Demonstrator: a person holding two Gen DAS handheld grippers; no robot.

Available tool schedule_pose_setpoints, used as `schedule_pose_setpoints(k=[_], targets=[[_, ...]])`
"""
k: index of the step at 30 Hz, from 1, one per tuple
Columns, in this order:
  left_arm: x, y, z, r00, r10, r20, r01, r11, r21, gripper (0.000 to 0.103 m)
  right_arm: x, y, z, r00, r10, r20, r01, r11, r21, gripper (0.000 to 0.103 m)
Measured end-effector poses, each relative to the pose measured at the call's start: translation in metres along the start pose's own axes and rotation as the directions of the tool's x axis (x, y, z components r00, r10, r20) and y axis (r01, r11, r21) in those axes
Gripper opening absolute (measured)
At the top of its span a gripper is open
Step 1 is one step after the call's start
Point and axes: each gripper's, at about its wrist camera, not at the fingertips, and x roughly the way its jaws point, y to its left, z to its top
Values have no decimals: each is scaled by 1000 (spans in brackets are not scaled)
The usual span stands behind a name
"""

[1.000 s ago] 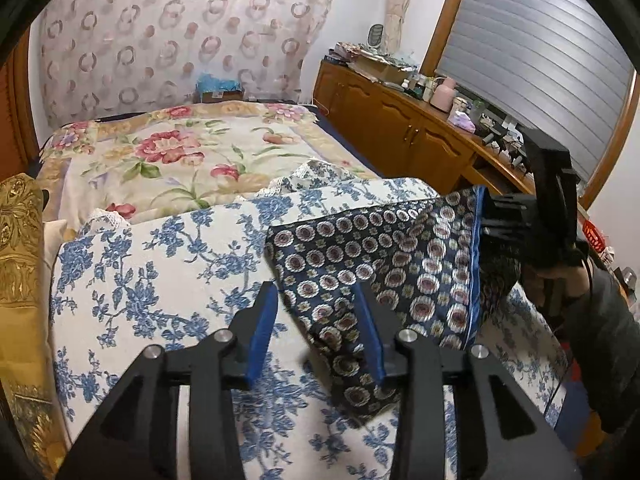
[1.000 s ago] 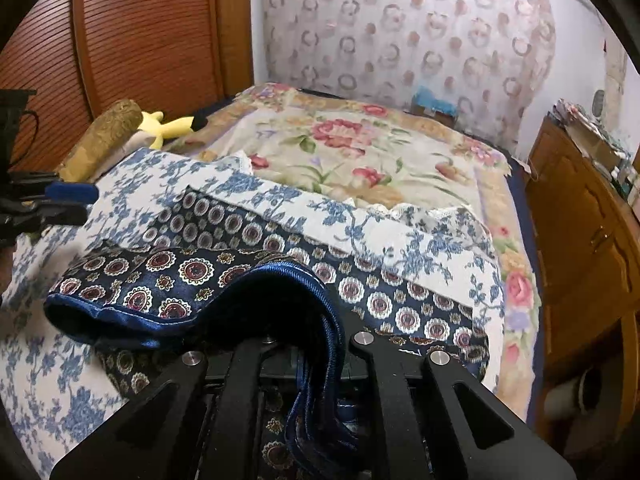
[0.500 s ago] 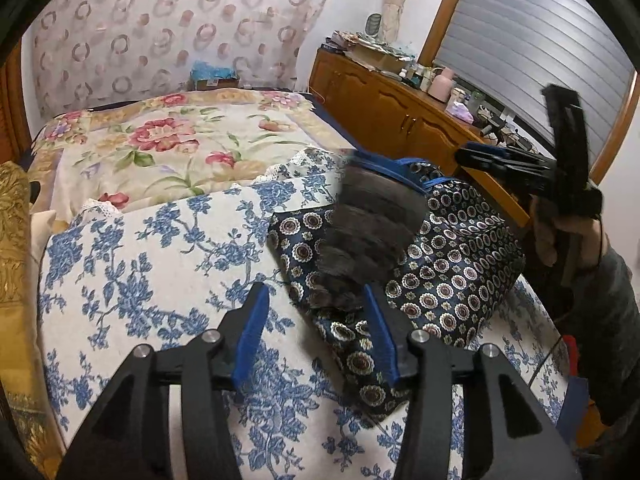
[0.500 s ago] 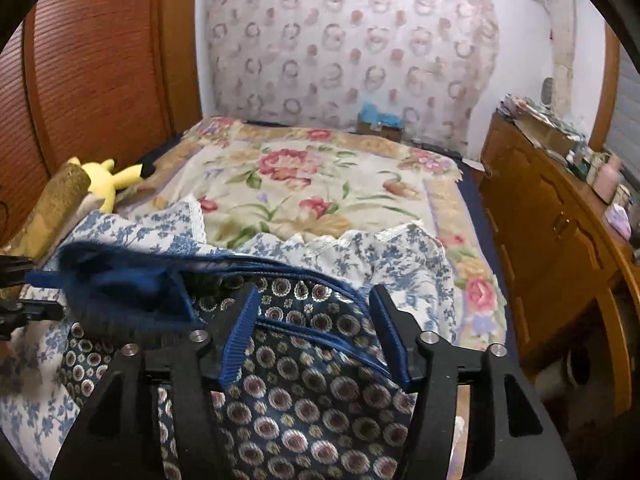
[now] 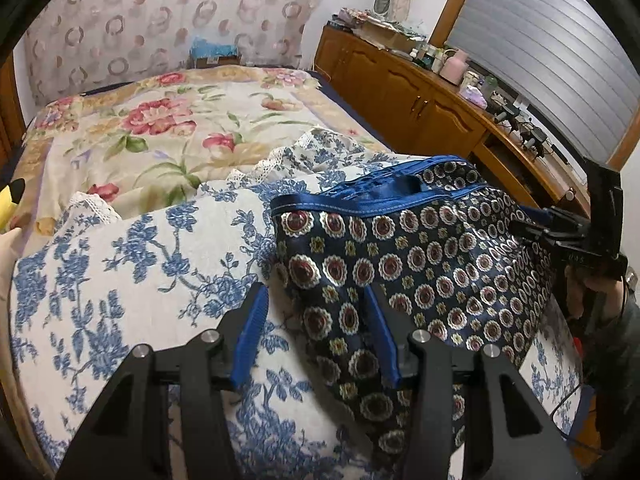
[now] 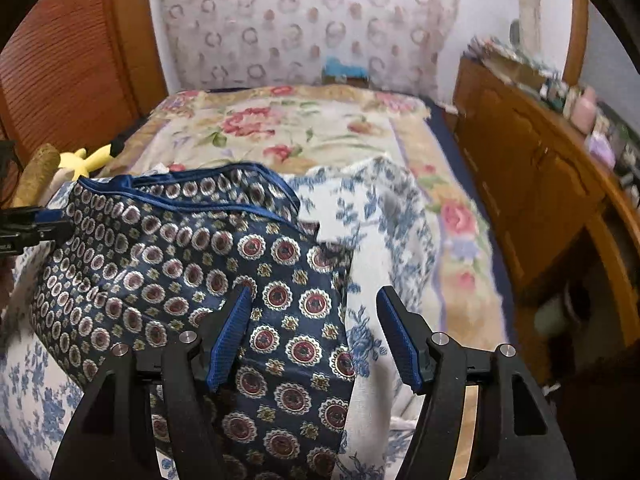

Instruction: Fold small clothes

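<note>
Hovering low over the bed, kept the left gripper [image 5: 314, 292] with its jaws parted, just opened wider, and clamped on nothing. Found only the near left corner of the patterned shorts [image 5: 400, 264] beneath and between the blue pads [image 5: 252, 320], with no pad pressing on it as far as could be seen. Held the right gripper [image 6: 313, 292] the same way, jaws just opened wide, the right edge of the shorts under the gap and no cloth pinched.

Found the shorts free of both tools, resting on the blue-and-white floral cloth [image 5: 120, 264] at the near end of the bed. Noted the blue waistband [image 5: 360, 204] on the far side, slightly puffed and doubled, and the legs towards the grippers. Beyond lay the floral bedspread [image 5: 160, 120], with a wooden cabinet [image 5: 400, 92] along the right.

Judged the task as partly done. Appeared to have one layer laid over another, since the waistband showed two edges. Looked loose and wide all the same, not a tidy packet. Probably left: a fold across to bring legs and waistband together, then smoothing. Saw no other garment waiting to be folded.

Read no brand or label on the shorts. Made out a faint pale marking on the body of the right gripper in the left wrist view, too small to read. Found no other legible writing.
</note>
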Motion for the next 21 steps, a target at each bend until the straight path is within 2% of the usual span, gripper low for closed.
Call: schedule_pose_setpoints(k=[7,17,20,21], targets=[[12,2,2,1000,-11,-20,10,999,-31,48,20,-5,0,997,64,-32,-63,997,42,67],[19,-3,8,1000,2,-6,-2,1000,-6,48,22,-4,2,995,102,-18,-102,995,24,68],[20,-4,9,1000,-13,0,13,1000,-5,48,25,-4,5,991,136,-17,-136,991,10,65],[20,-4,9,1000,-18,2,18,1000,-7,42,25,-2,6,989,144,-18,-143,990,6,60]])
